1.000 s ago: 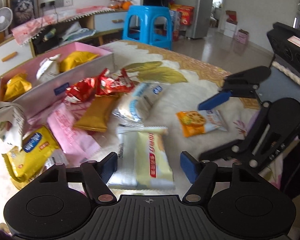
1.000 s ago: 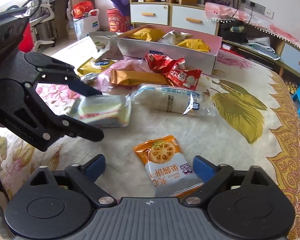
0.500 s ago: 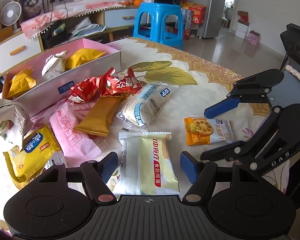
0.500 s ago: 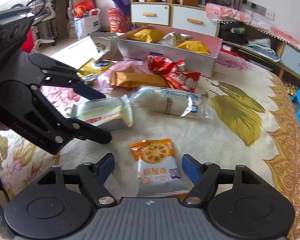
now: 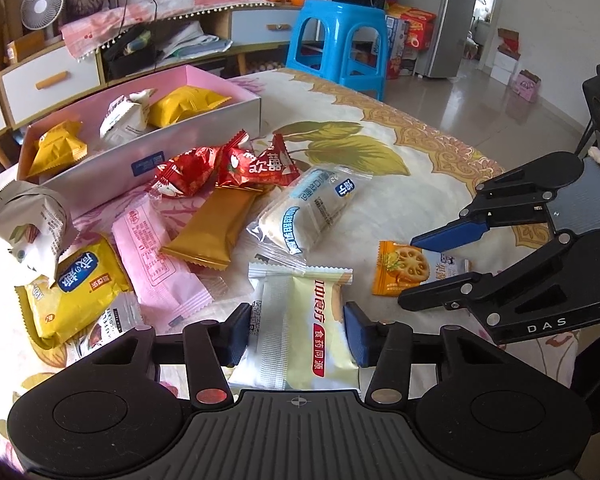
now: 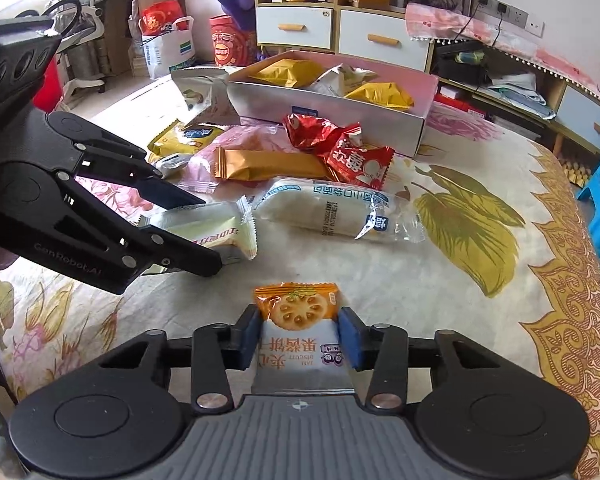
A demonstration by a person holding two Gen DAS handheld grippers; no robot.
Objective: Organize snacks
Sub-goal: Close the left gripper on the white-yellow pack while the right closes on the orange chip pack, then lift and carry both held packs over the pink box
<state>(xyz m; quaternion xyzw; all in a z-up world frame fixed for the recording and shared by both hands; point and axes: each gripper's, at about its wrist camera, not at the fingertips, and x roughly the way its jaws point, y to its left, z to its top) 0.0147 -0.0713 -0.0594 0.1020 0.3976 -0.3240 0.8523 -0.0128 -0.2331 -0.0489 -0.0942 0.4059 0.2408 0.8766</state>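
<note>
Both tongs have narrowed since half a second ago. Left tongs [image 5: 296, 334], wide before, now press their blue pads against the sides of the pale yellow-and-white packet [image 5: 300, 320], which lies flat on the worktop [image 6: 460, 280]. Right tongs [image 6: 298, 338] likewise gone from wide to clamped on the orange biscuit packet [image 6: 298, 336], also flat on the cloth. Loose snacks look unmoved.

Writing: biscuit packet reads "JAM BISCUIT" with Chinese characters, seen upside down. Pale packet carries red Chinese characters. Right tongs' arm marked "DAS"; left tongs' arm marked "GenRobot.AI".

Elsewhere: clear-wrapped white bread [image 5: 308, 210] with blue label, gold bar [image 5: 214, 230], two red packets [image 5: 224, 168], pink packet [image 5: 156, 256], yellow bag [image 5: 76, 292], all just beside one another. Pink box [image 5: 204, 114] behind holds yellow and white bags.

Hidden: near ends of both gripped packets cut off by the tongs' bodies. Small print on the wrappers too small to read.
</note>
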